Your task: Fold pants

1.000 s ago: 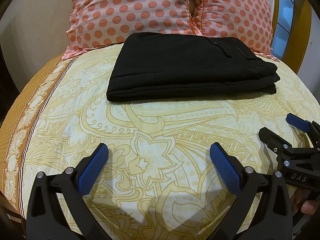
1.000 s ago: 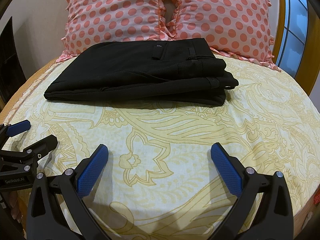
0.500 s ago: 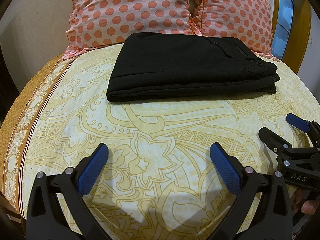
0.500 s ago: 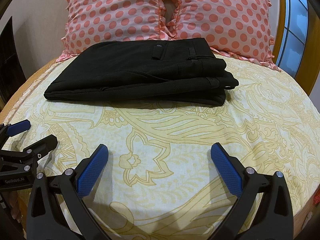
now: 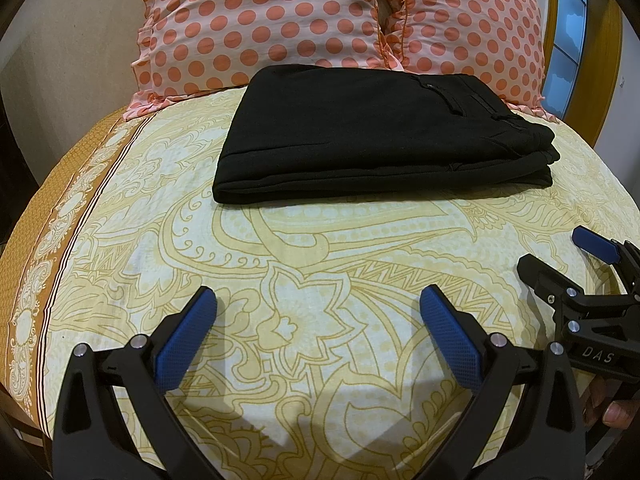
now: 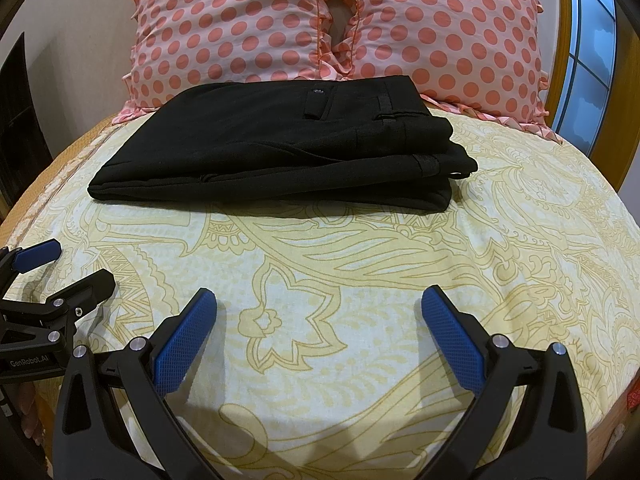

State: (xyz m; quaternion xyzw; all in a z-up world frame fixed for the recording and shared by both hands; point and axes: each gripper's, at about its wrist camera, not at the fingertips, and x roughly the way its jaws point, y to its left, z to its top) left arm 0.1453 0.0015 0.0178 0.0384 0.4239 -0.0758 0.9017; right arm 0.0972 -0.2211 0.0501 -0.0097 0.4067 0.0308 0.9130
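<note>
The pants (image 5: 376,136) are seen already folded into a compact stack on the bed (image 5: 320,260), near the pillows (image 5: 260,20). Both tongs, left (image 5: 318,320) and right (image 6: 318,320), are held spread and empty, well apart from the stack; folding is judged finished, with at most a tidying needed.

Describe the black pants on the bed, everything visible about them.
The black pants are plain matte woven fabric, folded into a flat, layered rectangle. A back pocket flap with a button and a belt loop face up near the waistband end on the right. They lie on the yellow patterned bedsheet, just in front of the polka-dot pillows. Neither gripper touches them.
</note>
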